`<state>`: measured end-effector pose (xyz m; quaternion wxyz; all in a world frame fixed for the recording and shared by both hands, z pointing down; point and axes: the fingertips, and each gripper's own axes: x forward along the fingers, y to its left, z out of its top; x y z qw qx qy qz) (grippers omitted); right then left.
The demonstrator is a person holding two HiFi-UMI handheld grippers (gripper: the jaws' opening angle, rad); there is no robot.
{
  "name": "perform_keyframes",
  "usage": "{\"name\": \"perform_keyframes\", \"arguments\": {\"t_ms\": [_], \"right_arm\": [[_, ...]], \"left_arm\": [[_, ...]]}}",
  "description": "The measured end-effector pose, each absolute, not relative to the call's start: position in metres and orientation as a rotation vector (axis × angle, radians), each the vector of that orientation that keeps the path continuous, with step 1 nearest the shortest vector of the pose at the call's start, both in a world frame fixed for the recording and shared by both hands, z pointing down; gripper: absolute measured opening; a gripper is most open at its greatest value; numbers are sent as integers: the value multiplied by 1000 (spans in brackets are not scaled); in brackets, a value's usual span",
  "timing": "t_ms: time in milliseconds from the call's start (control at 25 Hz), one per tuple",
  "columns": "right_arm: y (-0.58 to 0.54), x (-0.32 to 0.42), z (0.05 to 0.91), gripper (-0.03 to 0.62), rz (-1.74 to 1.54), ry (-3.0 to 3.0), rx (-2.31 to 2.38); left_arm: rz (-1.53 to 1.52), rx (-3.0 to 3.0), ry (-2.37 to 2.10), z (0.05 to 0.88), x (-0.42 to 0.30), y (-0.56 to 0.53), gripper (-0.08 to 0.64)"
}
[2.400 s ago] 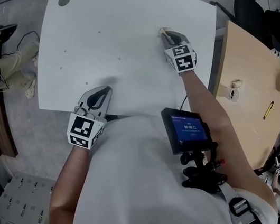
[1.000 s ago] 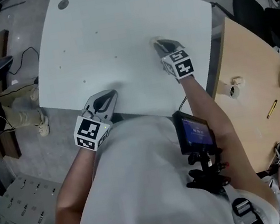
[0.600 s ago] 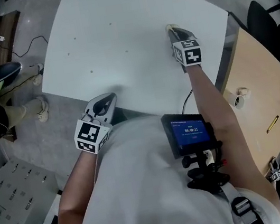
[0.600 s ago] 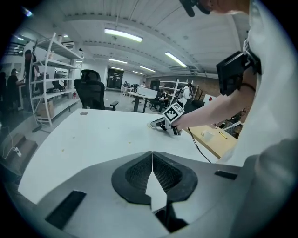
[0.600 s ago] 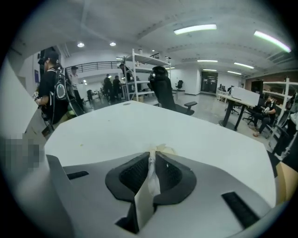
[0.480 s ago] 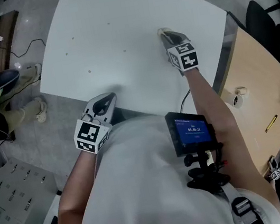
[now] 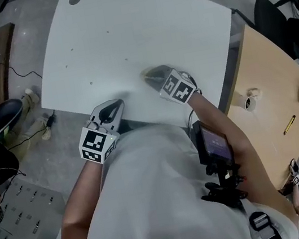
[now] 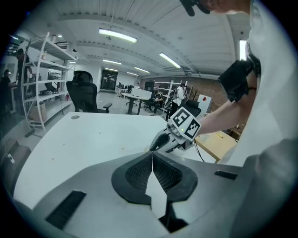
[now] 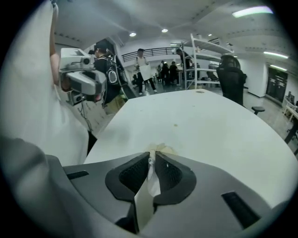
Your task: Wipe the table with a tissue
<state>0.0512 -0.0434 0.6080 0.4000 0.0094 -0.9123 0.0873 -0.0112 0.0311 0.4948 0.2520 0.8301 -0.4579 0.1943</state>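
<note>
My right tool (image 7: 152, 76) pinched the tissue (image 9: 162, 149) against the worktop (image 7: 139, 26) near its front edge. The left tool (image 7: 114, 105) sat pressed together, empty. I judged steady downward pressure and overlapping strokes advisable.

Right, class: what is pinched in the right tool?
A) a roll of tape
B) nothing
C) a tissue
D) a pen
C: the right tool is shut on a crumpled tissue, whose end sticks out past its tips against the white table.
</note>
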Motion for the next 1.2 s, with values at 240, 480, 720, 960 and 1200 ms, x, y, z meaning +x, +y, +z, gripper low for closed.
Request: {"name": "perform_keyframes", "arguments": {"t_ms": [240, 480, 720, 960, 1200], "right_arm": [[-35, 60, 606, 49, 153, -2304, -29], [-50, 86, 594, 120, 134, -2273, 226], [-32, 58, 567, 120, 102, -2327, 379], [-27, 56, 606, 159, 57, -2203, 424], [-54, 80, 610, 92, 177, -2177, 573]], "left_arm": [[521, 2296, -1220, 490, -4, 22, 11], [536, 2305, -1197, 490, -12, 23, 11], [551, 2317, -1174, 490, -20, 20, 11], [558, 2335, -1157, 487, -27, 18, 11], [558, 2331, -1154, 485, -33, 23, 11]]}}
